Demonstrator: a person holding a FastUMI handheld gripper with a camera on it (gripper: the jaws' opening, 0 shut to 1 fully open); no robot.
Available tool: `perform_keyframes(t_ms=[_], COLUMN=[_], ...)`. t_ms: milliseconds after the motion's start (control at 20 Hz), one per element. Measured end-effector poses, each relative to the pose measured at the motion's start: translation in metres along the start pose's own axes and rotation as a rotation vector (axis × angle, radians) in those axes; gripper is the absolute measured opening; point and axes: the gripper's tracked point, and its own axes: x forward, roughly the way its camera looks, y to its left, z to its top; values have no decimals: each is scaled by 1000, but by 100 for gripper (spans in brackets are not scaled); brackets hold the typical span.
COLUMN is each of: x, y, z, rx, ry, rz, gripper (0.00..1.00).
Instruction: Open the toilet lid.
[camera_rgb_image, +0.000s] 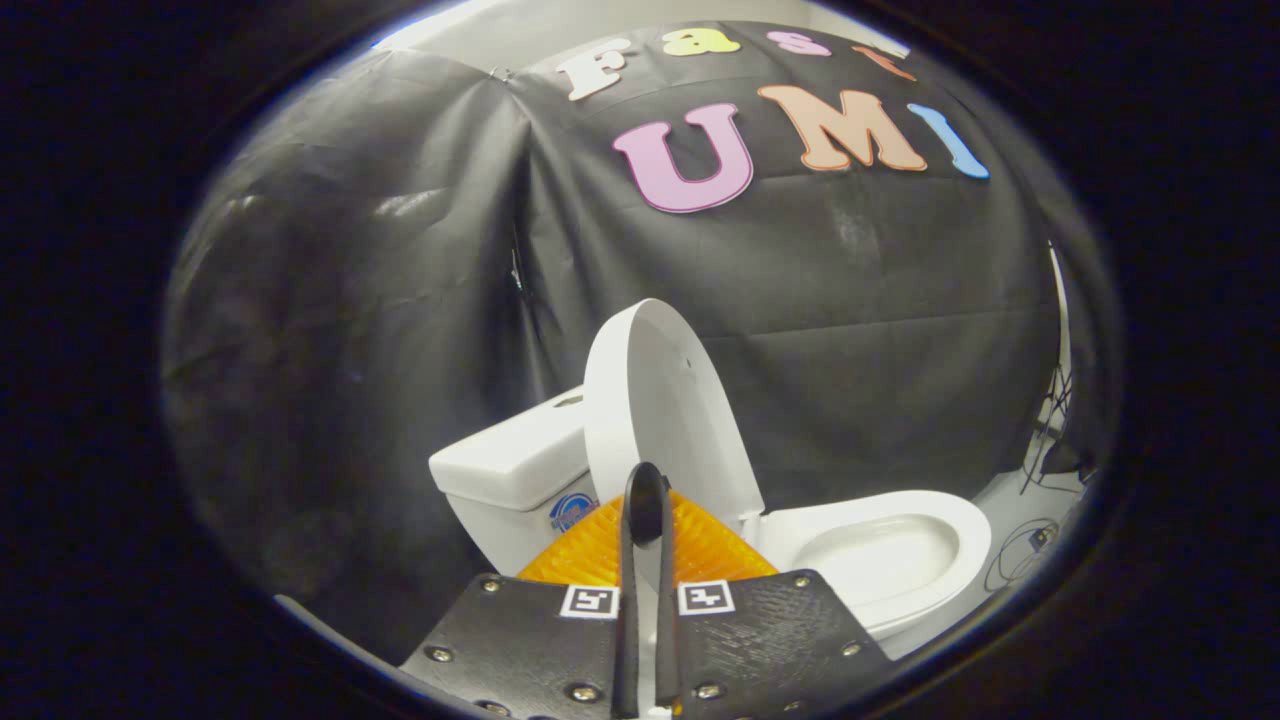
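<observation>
Lid (655, 400) up and standing nearly upright, its long axis running close to vertical with a slight lean back toward the tank (510, 470), its rounded free end at the top and its hinged end down at the back of the bowl. Its inner face turns out over the seat (900, 545), its edge facing the gripper. And the gripper (645, 500) sits right in front of that lid, the jaws drawn close together, tips nearly meeting with just a thin slit between them; the lid's lower part lies just beyond the tips, and whether the fingers actually press on it I cannot tell from here. Ribbed pads (600, 550) fan out to either side behind the tips. Tank to the left of the lid, a small round badge on its front. Seat down flat to the right, its oval opening pointing away from the tank. Behind it all hangs the black cloth wall (400, 300), creased and draped. Beyond the seat, pale floor (1020, 510) with a few thin cables (1030, 545) looped across it.
</observation>
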Motion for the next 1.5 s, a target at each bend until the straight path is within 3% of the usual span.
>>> perform_keyframes(t_ms=[150, 500, 1050, 1150, 1400, 1500], x=[-3, -18, -48, -59, -77, -83], y=[0, 18, -26, -40, -66, -71], z=[1, 4, 27, 29, 34, 40], rx=[53, 45, 1, -10, -37, -58], ry=[15, 26, -3, -5, -6, -16], rz=[28, 121, 62, 44, 17, 17], gripper=[12, 18, 25, 37, 41, 49])
